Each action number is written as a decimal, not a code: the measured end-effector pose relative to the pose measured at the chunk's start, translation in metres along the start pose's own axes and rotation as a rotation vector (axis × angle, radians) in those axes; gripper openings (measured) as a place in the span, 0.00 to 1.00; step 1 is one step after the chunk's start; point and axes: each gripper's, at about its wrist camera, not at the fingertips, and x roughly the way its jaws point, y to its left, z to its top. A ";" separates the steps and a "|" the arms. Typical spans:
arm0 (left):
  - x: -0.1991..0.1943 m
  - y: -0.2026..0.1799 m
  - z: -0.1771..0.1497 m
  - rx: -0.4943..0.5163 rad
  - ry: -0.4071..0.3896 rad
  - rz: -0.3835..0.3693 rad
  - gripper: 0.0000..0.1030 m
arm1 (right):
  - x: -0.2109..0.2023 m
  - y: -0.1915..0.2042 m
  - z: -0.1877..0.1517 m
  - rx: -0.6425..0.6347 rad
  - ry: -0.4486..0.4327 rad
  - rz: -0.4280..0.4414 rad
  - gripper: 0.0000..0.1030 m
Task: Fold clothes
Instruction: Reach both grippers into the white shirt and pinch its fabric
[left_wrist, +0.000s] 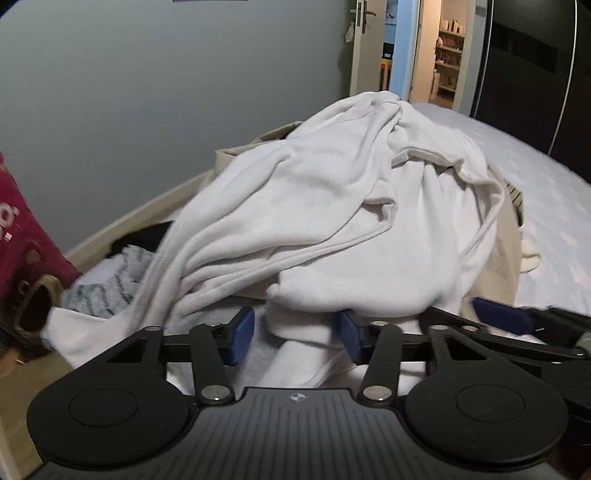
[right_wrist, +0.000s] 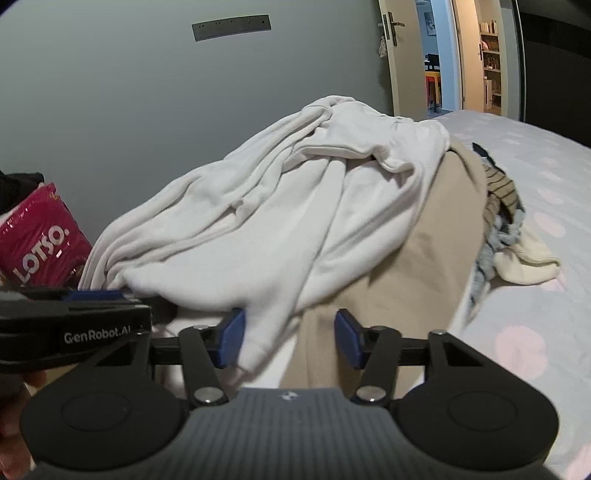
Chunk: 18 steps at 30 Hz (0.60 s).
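Observation:
A crumpled white garment lies heaped over a beige one on the bed. My left gripper is at the heap's near edge. Its blue pads stand apart, with a fold of the white cloth between them and a gap on the left side. My right gripper is just to its right, also open. The white garment's hem lies by the right gripper's left pad, and beige cloth lies under the gap. In the right wrist view, the left gripper's fingers show at the left edge.
The bed's pale dotted sheet spreads to the right. Striped clothes and a cream sock lie beside the heap. A pink LOTSO bag and patterned cloth sit at the left. Behind are a grey wall and an open door.

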 end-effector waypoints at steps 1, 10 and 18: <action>0.001 -0.001 0.000 0.000 -0.001 -0.016 0.25 | 0.002 0.000 0.002 0.006 0.000 0.011 0.40; -0.026 -0.017 0.001 0.009 -0.053 -0.086 0.06 | -0.032 -0.001 0.006 0.003 -0.059 -0.024 0.05; -0.081 -0.043 -0.008 0.082 -0.114 -0.202 0.06 | -0.111 0.008 0.018 -0.067 -0.177 -0.092 0.03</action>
